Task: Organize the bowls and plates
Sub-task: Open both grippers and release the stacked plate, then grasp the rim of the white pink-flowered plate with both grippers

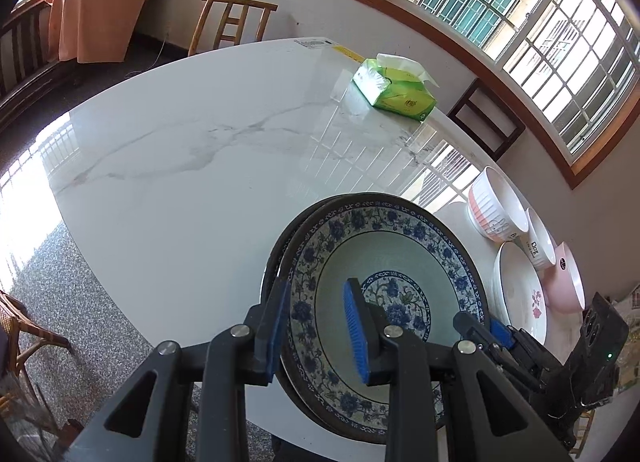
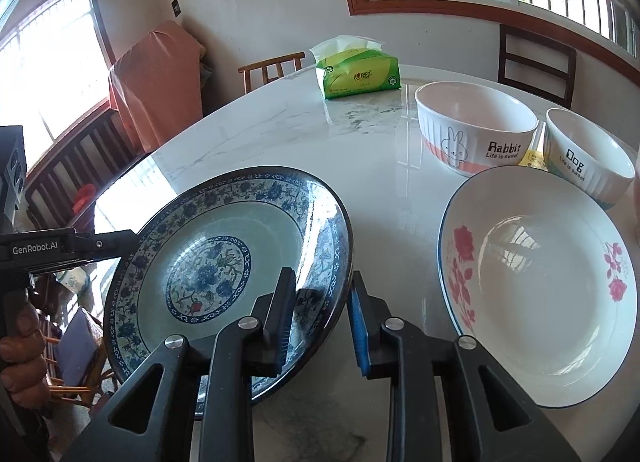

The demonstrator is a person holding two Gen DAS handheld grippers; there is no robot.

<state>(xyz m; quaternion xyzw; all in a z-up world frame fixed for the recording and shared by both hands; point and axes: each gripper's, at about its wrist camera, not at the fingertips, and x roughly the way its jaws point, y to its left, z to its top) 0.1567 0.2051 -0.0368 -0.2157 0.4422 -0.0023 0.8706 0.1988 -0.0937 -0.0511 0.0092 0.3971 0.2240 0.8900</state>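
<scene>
A white marble desk (image 2: 360, 150) carried a blue-and-white floral plate (image 2: 224, 246), tilted near its edge; left gripper (image 1: 320, 326) jaws straddled its rim, contact unclear; right gripper (image 2: 320, 314) jaws stood apart around the opposite rim.

There are two blue flower plates (image 1: 384, 274), one white plate with red roses (image 2: 536, 258), three bowls (image 2: 476, 126) and one green tissue pack (image 2: 358, 74).
</scene>
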